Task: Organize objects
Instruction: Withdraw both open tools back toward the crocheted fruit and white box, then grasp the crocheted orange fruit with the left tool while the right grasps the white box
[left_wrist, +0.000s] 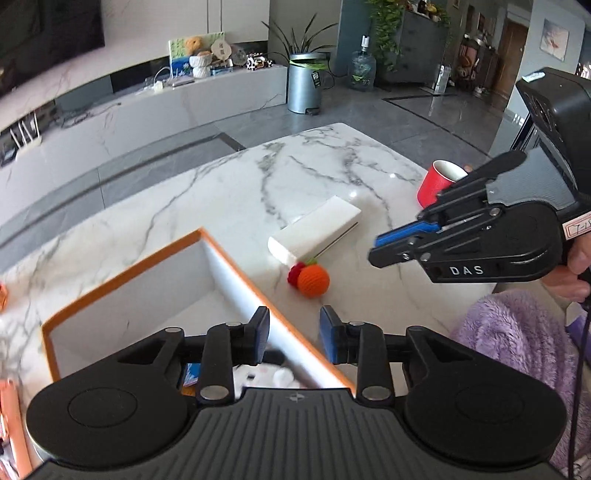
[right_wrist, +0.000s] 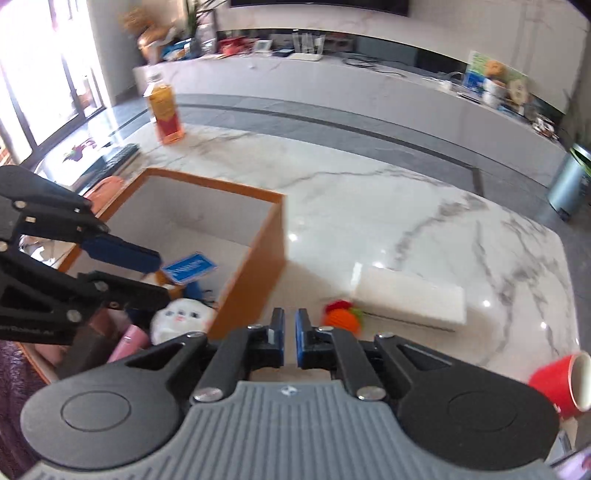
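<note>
Both tools free above the tabletop (left_wrist: 229, 192): left tool (left_wrist: 294, 328) a little apart with nothing between the pads, poised over the near right wall of the orange-rimmed box (left_wrist: 122, 266); right tool (right_wrist: 289, 328) all but together and empty, just right of that box. Still outside the box, to its right: crocheted orange toy (left_wrist: 313, 281) nearest, white rectangular case (left_wrist: 314, 232) just beyond it, red cup (left_wrist: 436, 182) farthest (a plush and a blue card already inside). Best to spread the right tool first, descend squarely over the soft orange toy, pinch gently, lift clear of the rim, then release low inside the box.
</note>
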